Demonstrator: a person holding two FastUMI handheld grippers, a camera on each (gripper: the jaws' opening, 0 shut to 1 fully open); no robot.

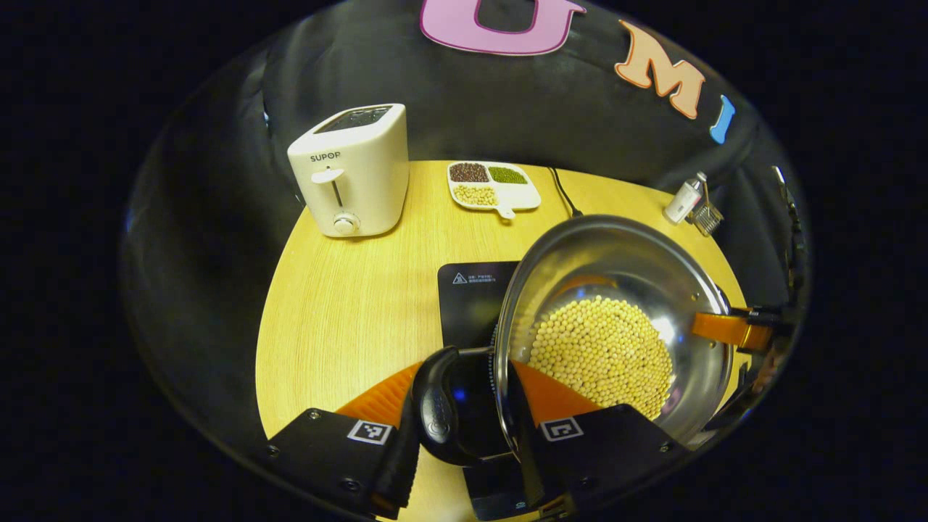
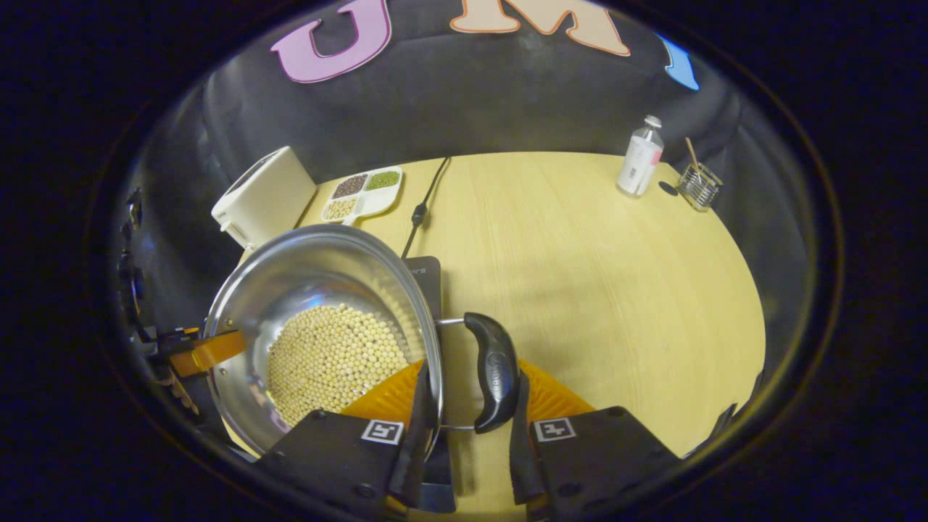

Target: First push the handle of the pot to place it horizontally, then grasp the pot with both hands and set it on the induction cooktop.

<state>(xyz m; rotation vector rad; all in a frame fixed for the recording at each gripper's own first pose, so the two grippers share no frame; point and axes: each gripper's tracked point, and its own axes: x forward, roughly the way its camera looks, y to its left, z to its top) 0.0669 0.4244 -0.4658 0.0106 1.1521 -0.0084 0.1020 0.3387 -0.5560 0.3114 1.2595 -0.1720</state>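
The round wooden table (image 2: 580, 275) carries the cooktop (image 1: 471, 304). Behind the cooktop stand a toaster (image 1: 351, 170) and a divided tray (image 1: 493, 185); a bottle (image 2: 639, 159) and wire holder (image 2: 697, 187) are well apart from it.

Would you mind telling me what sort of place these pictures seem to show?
Most likely a staged kitchen setup in a recording booth: a wooden table holds a toaster, an induction cooktop and a steel pot of soybeans, with black cloth behind.

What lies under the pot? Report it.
A black induction cooktop lies partly under the pot. Most of its top is covered by the pot, which holds pale beans; contact between them cannot be judged.
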